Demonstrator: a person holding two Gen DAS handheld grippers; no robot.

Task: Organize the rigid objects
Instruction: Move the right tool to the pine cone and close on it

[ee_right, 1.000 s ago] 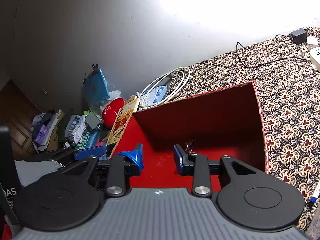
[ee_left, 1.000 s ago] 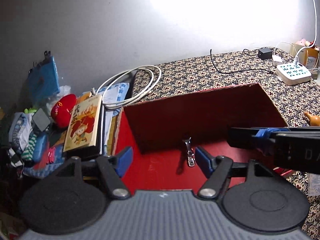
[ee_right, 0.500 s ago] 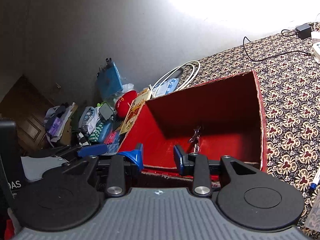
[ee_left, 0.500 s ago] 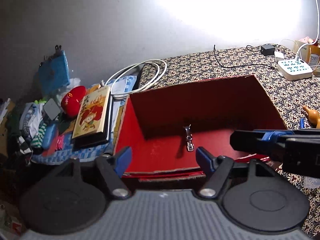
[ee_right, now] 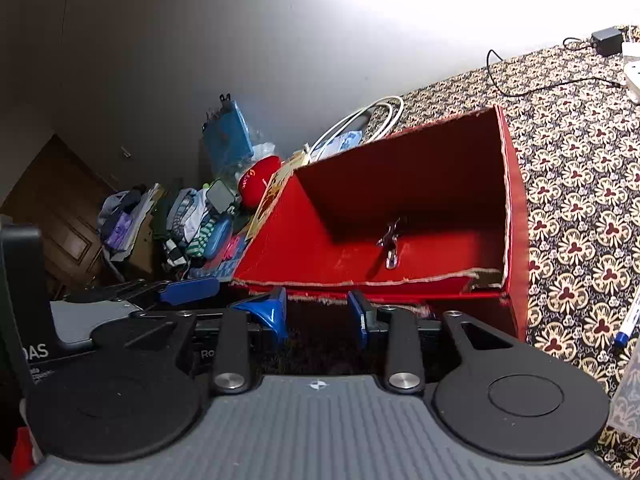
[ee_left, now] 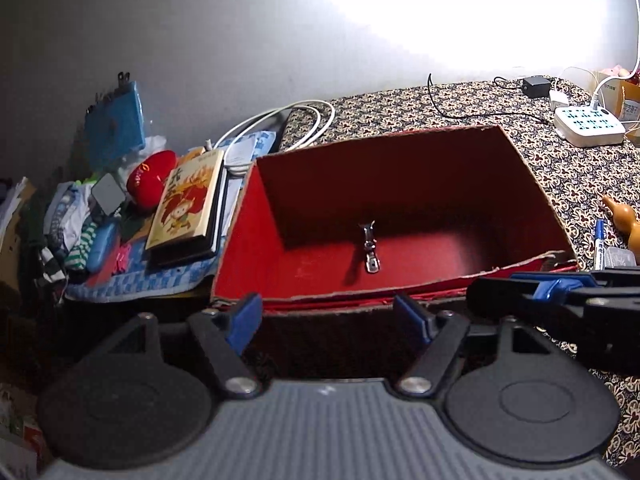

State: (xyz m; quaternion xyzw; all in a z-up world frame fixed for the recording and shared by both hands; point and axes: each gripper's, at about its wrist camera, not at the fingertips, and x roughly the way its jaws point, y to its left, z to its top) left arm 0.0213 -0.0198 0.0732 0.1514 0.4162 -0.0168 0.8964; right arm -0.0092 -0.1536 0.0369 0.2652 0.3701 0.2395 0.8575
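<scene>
The left hand-held gripper (ee_left: 328, 320) hangs just short of the near wall of an open red cardboard box (ee_left: 520, 184), its blue-padded jaws spread wide apart with nothing between them. The right hand-held gripper (ee_right: 318, 318) sits beside it at the same near wall, its blue jaws parted by a narrow gap and holding nothing; a blue-tipped finger of it crosses the right side of the left wrist view. Inside the box, a small silver metal clasp (ee_left: 370, 248) lies alone on the red floor, about midway along and closer to the near wall. The box rests on a surface covered by a dark floral-patterned cloth (ee_left: 560, 160); I cannot tell whether this is a bed or a tabletop. Beyond the box's right wall lie a blue-capped pen (ee_left: 598, 240) and a tan gourd-shaped object (ee_left: 626, 220). Near the far right corner sits a white power strip (ee_left: 590, 124) with a black adapter (ee_left: 536, 86) behind it. Left of the box lies an illustrated yellow book (ee_left: 186, 204), with a coiled white cable (ee_left: 280, 128) behind it.
</scene>
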